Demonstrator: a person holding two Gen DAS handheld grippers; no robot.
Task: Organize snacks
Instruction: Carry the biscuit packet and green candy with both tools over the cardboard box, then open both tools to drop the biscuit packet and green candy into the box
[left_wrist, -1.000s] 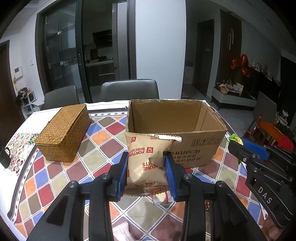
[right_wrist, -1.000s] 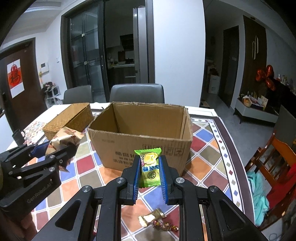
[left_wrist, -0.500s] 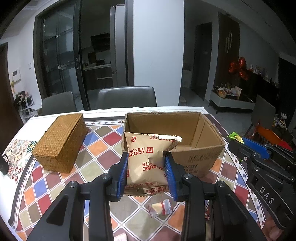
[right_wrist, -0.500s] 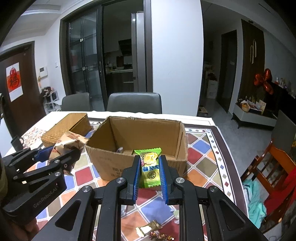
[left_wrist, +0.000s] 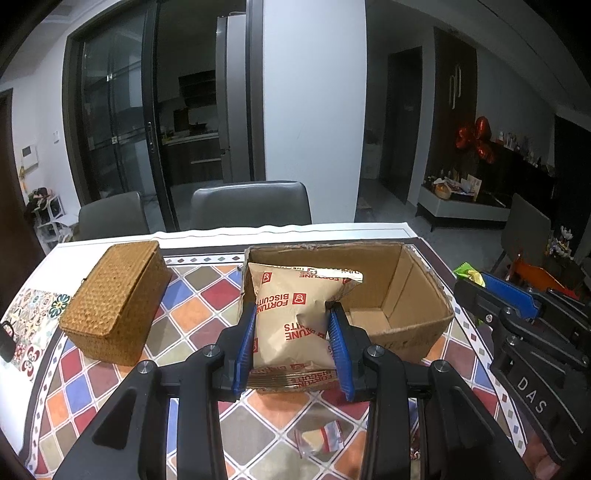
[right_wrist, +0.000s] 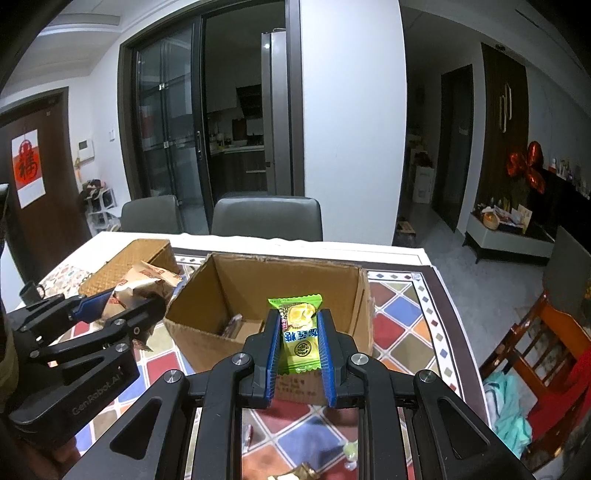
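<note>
Left to right across the table (left_wrist: 192, 280), patterned cloth throughout.

Wicker box (left_wrist: 114, 302): lid down, far left, apart from the carton. No snack seen on it.

Left gripper (left_wrist: 291, 349): clamped on a tan biscuit packet (left_wrist: 295, 314), held upright, at the near left corner of the cardboard box (left_wrist: 413, 291). Packet not released; whether it is over the opening or short of the rim, cannot tell.

Cardboard box interior, right wrist view: at least one wrapped item (right_wrist: 236, 325) lies on the floor, so some sorting appears done. Rest of the floor is mostly hidden.

Right gripper (right_wrist: 299, 350): jaws narrow, pinching a green candy packet (right_wrist: 297, 332), upright, in front of the box's near wall.

Loose on the cloth near the camera: a small clear-wrapped piece (left_wrist: 321, 439) and a gold-wrapped sweet (right_wrist: 303, 470) at the bottom edge.

Judgement: task partway. Two snacks in hand to drop, several loose pieces left to collect.
</note>
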